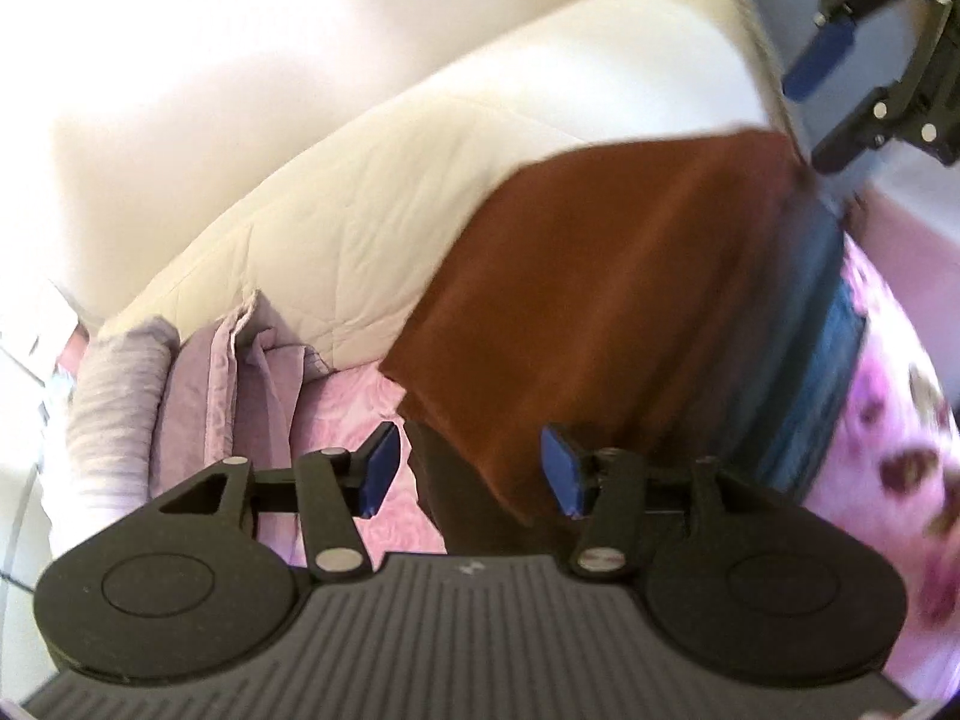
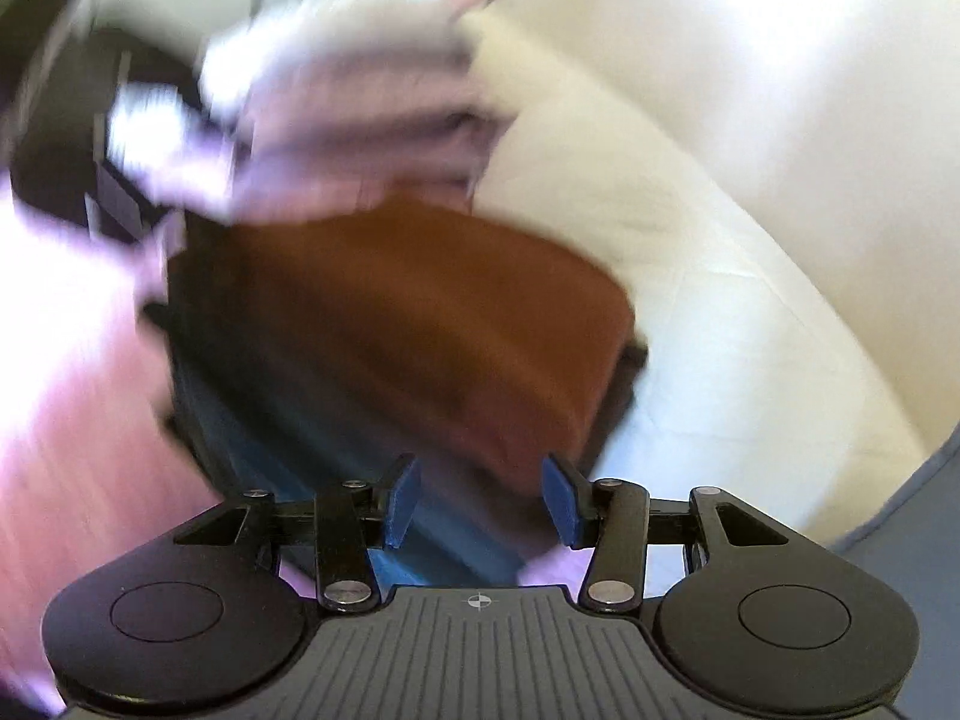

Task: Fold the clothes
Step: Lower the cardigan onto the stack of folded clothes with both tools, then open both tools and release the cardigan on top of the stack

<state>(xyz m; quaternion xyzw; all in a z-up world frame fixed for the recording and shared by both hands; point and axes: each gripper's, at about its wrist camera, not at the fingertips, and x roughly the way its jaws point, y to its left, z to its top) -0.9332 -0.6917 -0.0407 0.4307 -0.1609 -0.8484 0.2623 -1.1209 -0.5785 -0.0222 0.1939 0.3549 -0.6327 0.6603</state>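
A folded rust-brown garment (image 1: 606, 282) lies on top of a blue garment (image 1: 804, 360) on the pink floral bed cover (image 1: 888, 420). My left gripper (image 1: 471, 468) is open and empty, just above the brown garment's near corner. My right gripper (image 1: 840, 90) shows at the top right of the left wrist view, open. In the blurred right wrist view the right gripper (image 2: 480, 501) is open and empty, above the near edge of the brown garment (image 2: 420, 324) and the blue garment (image 2: 270, 438).
A cream quilt (image 1: 336, 228) lies behind the garments. Folded lilac and striped clothes (image 1: 180, 384) are stacked at the left of the left wrist view; they appear blurred (image 2: 348, 108) beyond the brown garment in the right wrist view.
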